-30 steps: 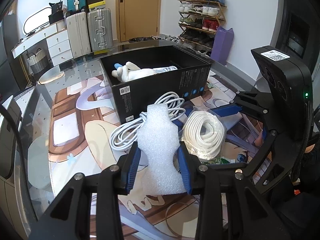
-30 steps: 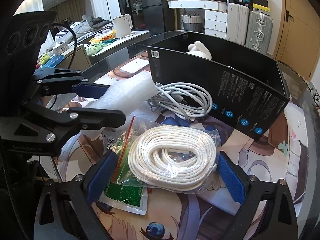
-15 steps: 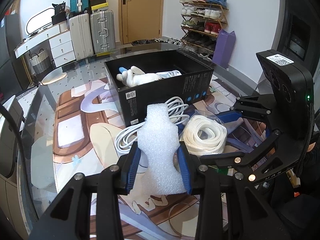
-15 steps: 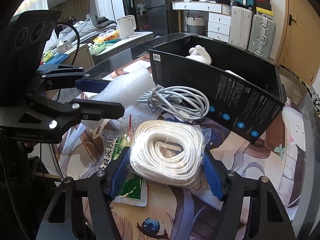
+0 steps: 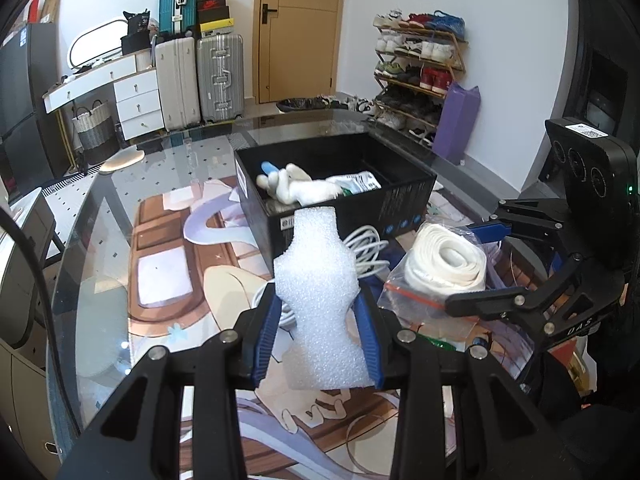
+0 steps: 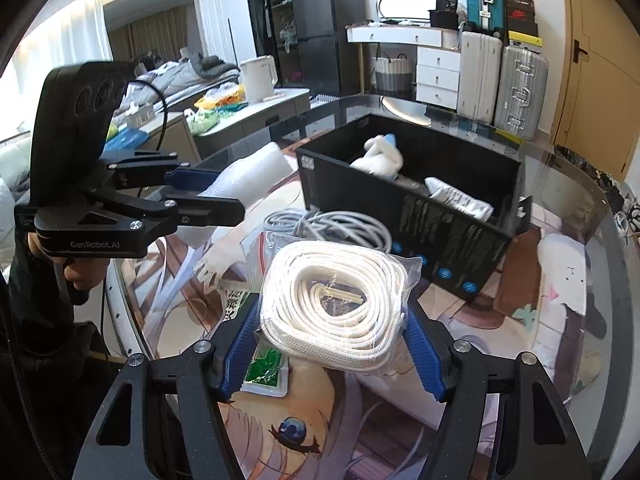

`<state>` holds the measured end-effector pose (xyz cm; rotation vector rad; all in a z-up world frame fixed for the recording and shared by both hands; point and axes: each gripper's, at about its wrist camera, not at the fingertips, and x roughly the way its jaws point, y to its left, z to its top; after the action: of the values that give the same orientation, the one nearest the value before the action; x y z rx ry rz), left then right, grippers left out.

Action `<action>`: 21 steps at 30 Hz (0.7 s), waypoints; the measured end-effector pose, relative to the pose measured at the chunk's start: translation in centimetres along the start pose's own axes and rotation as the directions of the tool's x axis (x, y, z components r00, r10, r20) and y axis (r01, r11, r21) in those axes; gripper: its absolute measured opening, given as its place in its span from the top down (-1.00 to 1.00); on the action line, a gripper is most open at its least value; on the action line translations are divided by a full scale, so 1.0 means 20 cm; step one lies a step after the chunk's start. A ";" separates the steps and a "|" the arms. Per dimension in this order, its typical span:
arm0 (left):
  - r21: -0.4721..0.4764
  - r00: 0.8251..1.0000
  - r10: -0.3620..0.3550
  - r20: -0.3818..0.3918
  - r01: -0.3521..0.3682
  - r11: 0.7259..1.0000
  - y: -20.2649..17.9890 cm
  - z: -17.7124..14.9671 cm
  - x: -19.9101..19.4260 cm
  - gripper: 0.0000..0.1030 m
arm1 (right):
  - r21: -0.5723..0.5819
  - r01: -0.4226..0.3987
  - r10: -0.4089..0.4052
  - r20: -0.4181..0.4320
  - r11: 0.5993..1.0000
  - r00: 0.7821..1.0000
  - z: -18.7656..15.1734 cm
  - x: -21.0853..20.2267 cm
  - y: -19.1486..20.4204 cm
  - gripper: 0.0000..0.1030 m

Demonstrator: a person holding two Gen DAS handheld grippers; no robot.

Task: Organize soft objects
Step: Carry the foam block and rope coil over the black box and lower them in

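My left gripper (image 5: pixel 320 332) is shut on a white foam piece (image 5: pixel 320 288) and holds it upright above the table, in front of the black box (image 5: pixel 400 200). My right gripper (image 6: pixel 332 344) is shut on a bagged coil of white rope (image 6: pixel 336 300), lifted off the table; the coil also shows in the left wrist view (image 5: pixel 444 256). The black box (image 6: pixel 440 216) holds a white plush toy (image 5: pixel 296 188) and a white packet (image 6: pixel 460 200). A grey-white cable bundle (image 6: pixel 336 228) lies on the table in front of the box.
A green-and-white packet (image 6: pixel 268 364) lies on the printed table mat (image 5: pixel 160 280) under the right gripper. The glass table edge (image 5: pixel 68 264) curves round at the left. Suitcases (image 5: pixel 200 76) and a shoe rack (image 5: pixel 420 64) stand beyond the table.
The right gripper closed on the bagged rope coil and lifted it off the table. The left gripper rose with the foam piece, staying shut.
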<state>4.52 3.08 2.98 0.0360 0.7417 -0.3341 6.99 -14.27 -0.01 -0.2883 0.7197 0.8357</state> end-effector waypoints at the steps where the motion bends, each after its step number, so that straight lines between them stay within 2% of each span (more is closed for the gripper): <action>1: -0.003 1.000 0.002 0.006 -0.002 1.000 0.00 0.00 -0.01 0.30 | 0.004 0.003 -0.003 0.008 1.000 1.000 0.00 -0.02 -0.01 -0.34; 10: -0.008 0.999 0.014 0.036 -0.014 1.000 -0.02 0.06 -0.01 0.30 | 0.047 0.047 -0.051 0.103 0.998 0.993 0.06 -0.14 -0.04 -0.34; 21: -0.018 0.998 0.029 0.061 -0.027 0.999 -0.01 0.19 0.02 0.30 | 0.118 0.094 -0.111 0.144 0.989 0.983 0.13 -0.18 -0.12 -0.34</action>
<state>7.12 2.15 5.50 0.0194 0.6826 -0.3007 8.34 -16.67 4.22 -0.1594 0.6032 0.7087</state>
